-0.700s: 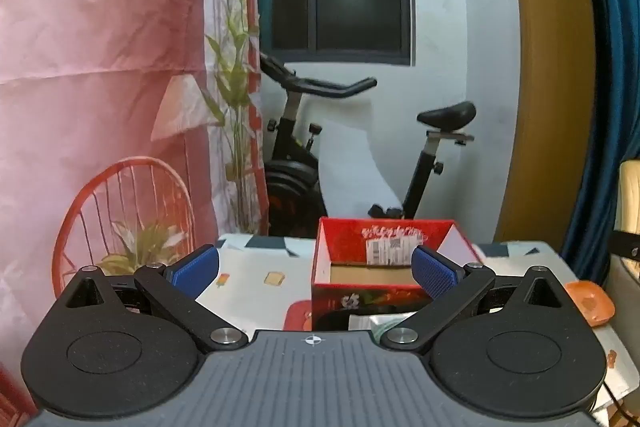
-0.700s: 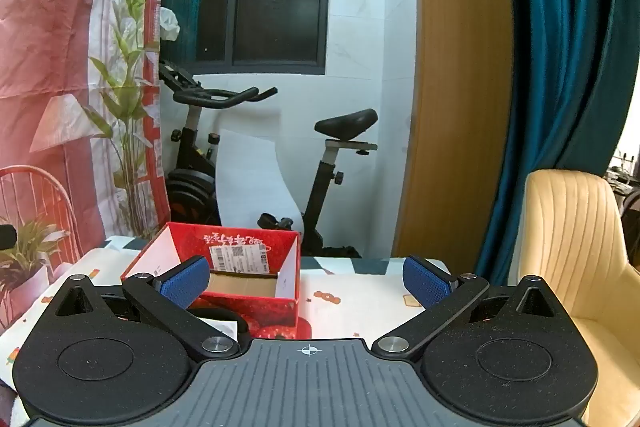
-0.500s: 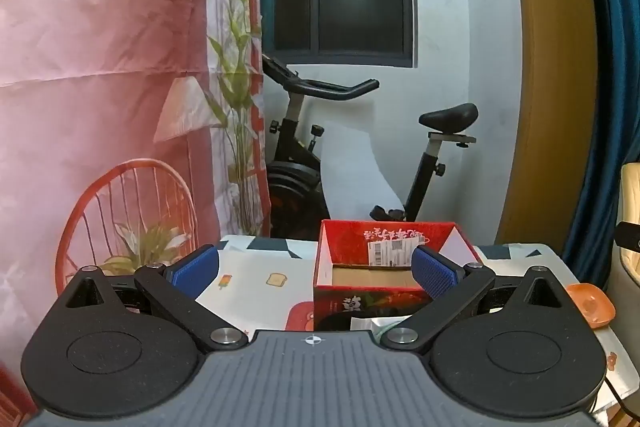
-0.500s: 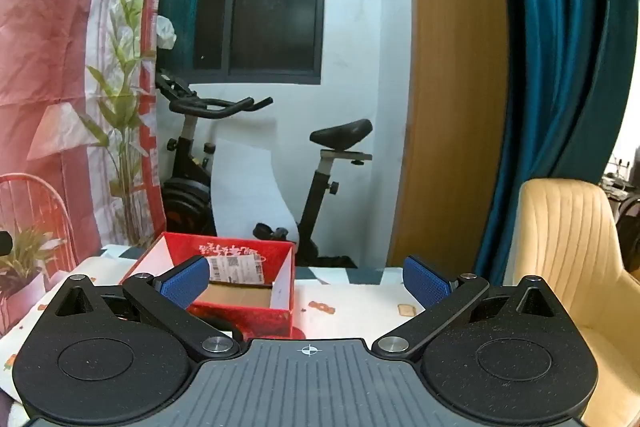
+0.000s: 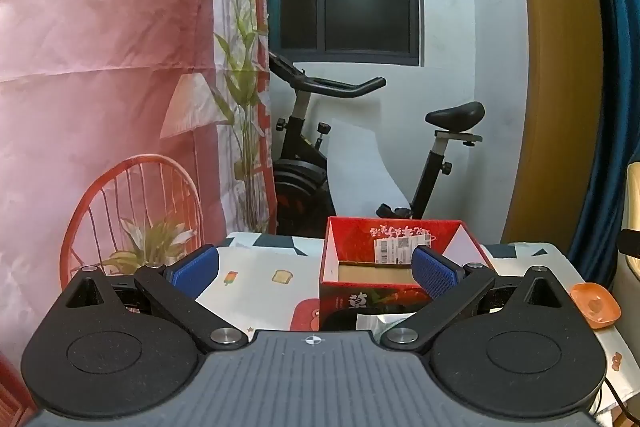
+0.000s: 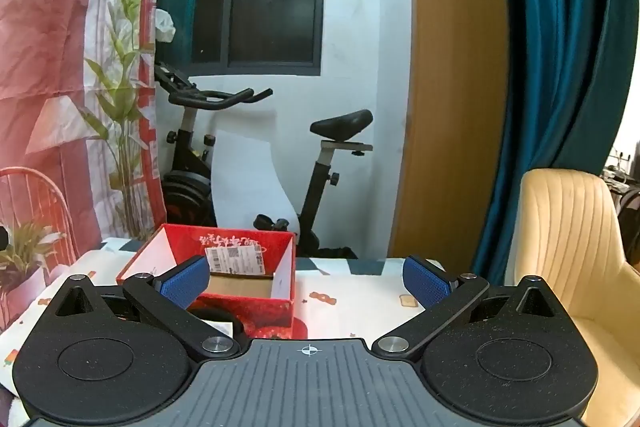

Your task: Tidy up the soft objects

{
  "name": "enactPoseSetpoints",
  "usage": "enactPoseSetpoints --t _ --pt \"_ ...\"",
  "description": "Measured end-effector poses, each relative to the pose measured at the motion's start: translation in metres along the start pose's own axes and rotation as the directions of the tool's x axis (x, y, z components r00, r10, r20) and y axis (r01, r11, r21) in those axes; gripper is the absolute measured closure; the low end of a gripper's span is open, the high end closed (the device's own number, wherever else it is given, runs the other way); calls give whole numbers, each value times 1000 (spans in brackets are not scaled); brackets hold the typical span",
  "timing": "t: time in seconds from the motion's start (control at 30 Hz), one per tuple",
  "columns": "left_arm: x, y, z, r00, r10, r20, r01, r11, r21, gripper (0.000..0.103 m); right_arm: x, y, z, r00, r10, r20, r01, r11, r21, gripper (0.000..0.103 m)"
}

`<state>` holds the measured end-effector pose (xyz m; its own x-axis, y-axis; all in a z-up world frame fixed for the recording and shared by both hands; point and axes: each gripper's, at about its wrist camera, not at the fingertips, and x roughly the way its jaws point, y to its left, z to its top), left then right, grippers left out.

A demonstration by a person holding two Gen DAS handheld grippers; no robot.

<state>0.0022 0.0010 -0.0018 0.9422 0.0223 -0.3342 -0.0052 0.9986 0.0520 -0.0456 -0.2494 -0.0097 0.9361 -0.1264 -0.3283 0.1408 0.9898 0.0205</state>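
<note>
An open red cardboard box (image 5: 360, 291) with a shipping label inside stands on the patterned tablecloth (image 5: 256, 275). In the right wrist view the same box (image 6: 248, 311) sits to the left. My left gripper (image 5: 316, 271) is open, its blue pads wide apart with nothing between them, held back from the box. My right gripper (image 6: 306, 281) is open too, empty, to the right of the box. A dark item with white paper (image 5: 368, 321) lies in front of the box, mostly hidden. No soft object shows clearly.
An orange dish (image 5: 596, 305) lies at the table's right edge. An exercise bike (image 5: 312, 163) stands behind the table. A cream chair (image 6: 568, 247) is at the right, by a blue curtain (image 6: 560, 67). A pink printed backdrop (image 5: 100, 67) hangs on the left.
Both views have tilted up slightly, so the box and table sit lower in the frames. Both grippers stay wide open and empty.
</note>
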Motion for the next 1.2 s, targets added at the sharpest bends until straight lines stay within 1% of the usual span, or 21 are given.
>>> enactPoseSetpoints --t 0.23,0.6,1.2 --pt "-1 2 0 1000 -1 -5 1 1000 -13 0 0 4 4 1000 0 -5 0 1000 -2 0" --pt "-4 1 0 1000 4 3 -4 1000 -3 0 0 4 4 1000 1 -7 -1 1000 0 0" --pt "1 3 -2 1000 4 -16 -5 1000 -20 0 0 4 3 1000 2 -11 -2 1000 -1 0"
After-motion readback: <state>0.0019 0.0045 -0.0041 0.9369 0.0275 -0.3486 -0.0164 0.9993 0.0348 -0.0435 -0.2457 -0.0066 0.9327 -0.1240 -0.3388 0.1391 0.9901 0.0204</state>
